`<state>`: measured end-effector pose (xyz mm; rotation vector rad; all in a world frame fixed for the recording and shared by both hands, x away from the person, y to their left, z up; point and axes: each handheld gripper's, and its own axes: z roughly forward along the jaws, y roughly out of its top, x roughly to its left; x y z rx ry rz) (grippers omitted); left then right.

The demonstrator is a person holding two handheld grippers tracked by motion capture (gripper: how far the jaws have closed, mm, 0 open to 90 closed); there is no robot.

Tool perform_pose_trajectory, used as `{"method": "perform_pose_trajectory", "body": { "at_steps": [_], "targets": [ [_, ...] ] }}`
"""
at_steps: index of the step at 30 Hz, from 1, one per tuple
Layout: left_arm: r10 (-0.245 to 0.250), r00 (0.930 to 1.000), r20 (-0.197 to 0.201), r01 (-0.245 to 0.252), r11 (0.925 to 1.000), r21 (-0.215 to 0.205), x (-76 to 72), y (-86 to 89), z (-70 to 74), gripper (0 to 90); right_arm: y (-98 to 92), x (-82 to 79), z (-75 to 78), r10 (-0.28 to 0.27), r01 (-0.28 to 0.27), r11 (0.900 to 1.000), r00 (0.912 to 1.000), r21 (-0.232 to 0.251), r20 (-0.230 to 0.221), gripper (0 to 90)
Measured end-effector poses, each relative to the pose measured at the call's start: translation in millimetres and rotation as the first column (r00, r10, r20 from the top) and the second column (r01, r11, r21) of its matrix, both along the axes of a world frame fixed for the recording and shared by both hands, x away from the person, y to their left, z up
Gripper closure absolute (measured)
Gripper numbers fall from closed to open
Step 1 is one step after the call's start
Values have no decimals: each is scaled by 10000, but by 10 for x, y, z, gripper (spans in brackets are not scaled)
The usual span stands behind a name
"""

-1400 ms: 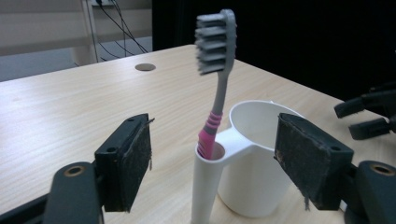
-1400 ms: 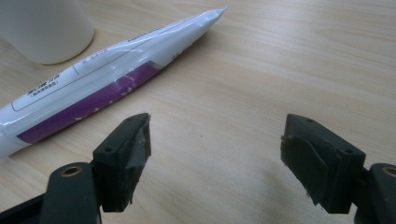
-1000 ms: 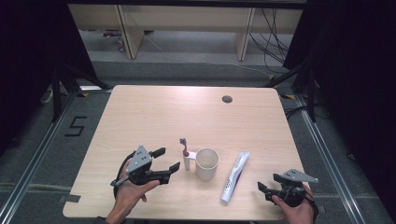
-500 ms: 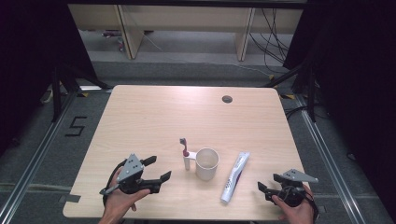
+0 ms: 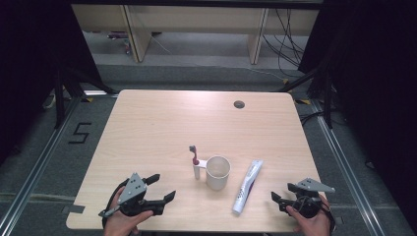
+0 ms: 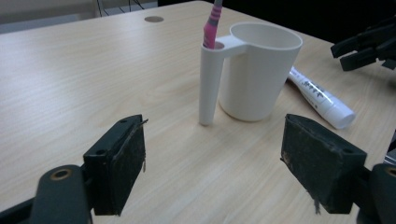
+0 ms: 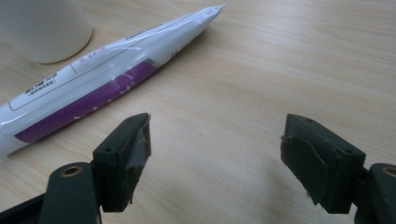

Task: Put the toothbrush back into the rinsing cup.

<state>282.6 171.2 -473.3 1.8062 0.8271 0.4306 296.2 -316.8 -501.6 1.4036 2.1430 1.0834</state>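
Left gripper (image 5: 162, 188) low, jaws wide apart; right gripper (image 5: 282, 192) likewise, both empty.

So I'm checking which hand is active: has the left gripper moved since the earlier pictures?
Yes. In the high view the left gripper has drawn back from the cup, toward the table's near-left edge.

Plenty of bare table (image 5: 162, 123) is left at the far side – the near middle is blocked by the cup (image 5: 218, 172) and toothpaste tube (image 5: 247, 186), just beside each other.
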Motion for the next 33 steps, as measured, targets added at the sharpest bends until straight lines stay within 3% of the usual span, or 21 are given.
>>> {"method": "perform_pose_trajectory", "body": {
  "at_steps": [6, 9, 15, 16, 20, 21, 23, 25, 27, 29, 30, 31, 33],
  "targets": [
    [-20, 9993, -362, 34, 9993, 374, -83, 31, -101, 204, -1, 5, -7, 56, -55, 9999, 9999, 101, -109, 251],
    [-41, 9994, -330, 50, 9996, 276, -96, 42, -121, 199, -4, 6, -6, 64, -63, 9999, 9999, 100, -101, 252],
    [101, 9988, -476, -79, 9989, 459, -163, 75, -142, 178, 7, 9, -13, 144, -140, 9997, 9998, 219, -160, 251],
    [43, 9990, -438, -20, 9986, 533, -173, 82, -166, 178, 28, -13, -5, -110, 125, 9991, 9993, 404, -365, 251],
    [128, 9988, -466, -81, 9950, 995, -192, 77, -206, 178, 26, -3, -3, 29, -21, 9995, 9997, 305, -261, 251],
    [120, 9991, -415, -76, 9943, 1063, -190, 74, -218, 178, 11, 13, -4, 168, -168, 9999, 9998, 21, -53, 251],
    [159, 9990, -421, -106, 9923, 1237, -197, 76, -227, 178, 25, 6, 0, 208, -207, 9998, 9996, 65, -188, 251],
    [135, 9986, -504, -77, 9935, 1133, -198, 74, -247, 178, 54, -11, 5, 106, -98, 9998, 9992, 197, -382, 252],
    [104, 9975, -700, -34, 9951, 990, -187, 79, -280, 177, 40, 17, 0, 365, -365, 9993, 9993, -93, -15, 251],
    [158, 9970, -759, -82, 9949, 1001, -186, 84, -296, 177, 43, 13, 10, 326, -326, 9992, 9995, -223, -31, 252],
    [142, 9959, -893, -28, 9920, 1259, -188, 93, -308, 177, 70, 11, 10, 255, -253, 9997, 9992, 56, -306, 251],
    [130, 9960, -889, -19, 9922, 1244, -187, 90, -315, 176, 56, 30, 3, 324, -323, 9993, 9995, -182, 57, 251],
    [120, 9959, -894, -7, 9920, 1259, -189, 88, -318, 175, 86, 27, 0, 198, -197, 9998, 9991, 11, -363, 252]
  ]
}}
